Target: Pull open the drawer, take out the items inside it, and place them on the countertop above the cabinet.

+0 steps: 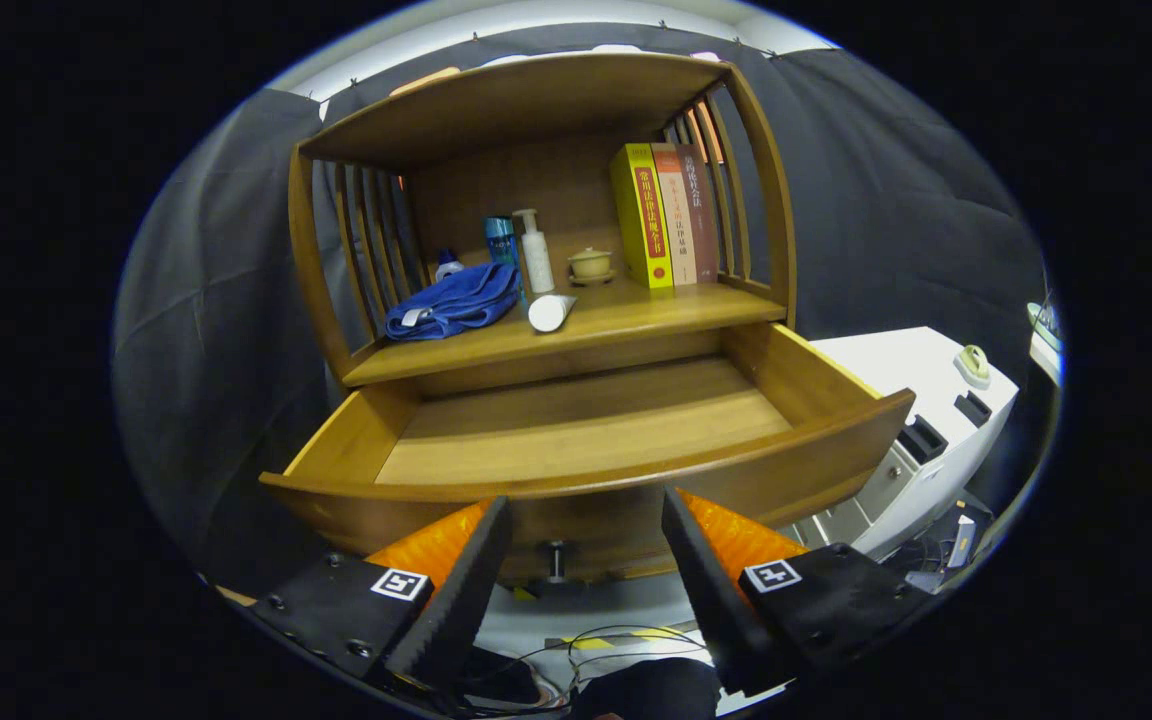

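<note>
Now we see the drawer [576, 440] pulled out, bare inside, just ahead of our gripper [576, 560]. Its fingers are wide apart and hold nothing. The drawer looks heavy and hard. We would grab its small knob [557, 560], between the fingers.

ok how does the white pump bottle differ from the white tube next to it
The white pump bottle stands upright near the back of the countertop; the white tube lies on its side at the front edge. The bottle has a pump top; the tube shows its round end. Both are white. The gripper hangs open before the drawer.
</note>
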Tool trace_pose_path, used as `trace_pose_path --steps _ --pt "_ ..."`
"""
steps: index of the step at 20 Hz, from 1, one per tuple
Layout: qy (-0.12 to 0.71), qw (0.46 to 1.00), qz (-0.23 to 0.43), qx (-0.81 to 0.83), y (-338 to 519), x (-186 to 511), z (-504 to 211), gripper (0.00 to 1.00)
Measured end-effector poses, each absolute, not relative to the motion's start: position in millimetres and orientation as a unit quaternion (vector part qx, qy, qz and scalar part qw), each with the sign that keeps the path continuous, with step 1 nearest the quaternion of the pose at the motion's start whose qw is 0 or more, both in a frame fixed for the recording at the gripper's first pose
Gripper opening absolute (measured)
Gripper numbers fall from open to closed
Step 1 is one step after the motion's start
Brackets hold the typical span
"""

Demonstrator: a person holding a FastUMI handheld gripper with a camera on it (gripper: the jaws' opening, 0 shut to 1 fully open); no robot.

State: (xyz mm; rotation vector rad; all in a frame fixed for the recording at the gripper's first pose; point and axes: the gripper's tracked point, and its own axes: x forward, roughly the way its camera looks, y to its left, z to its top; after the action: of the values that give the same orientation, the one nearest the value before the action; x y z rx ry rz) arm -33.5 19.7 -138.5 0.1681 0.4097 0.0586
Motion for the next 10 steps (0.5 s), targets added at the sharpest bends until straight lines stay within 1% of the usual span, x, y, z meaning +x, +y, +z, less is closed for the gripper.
trace_pose_path --steps 5,10 --pt "0.193 0.978 0.044 0.074 33.8 -27.6 -150.0 0.99" --pt "0.184 0.981 0.029 0.049 32.0 -22.4 -156.0 0.98"
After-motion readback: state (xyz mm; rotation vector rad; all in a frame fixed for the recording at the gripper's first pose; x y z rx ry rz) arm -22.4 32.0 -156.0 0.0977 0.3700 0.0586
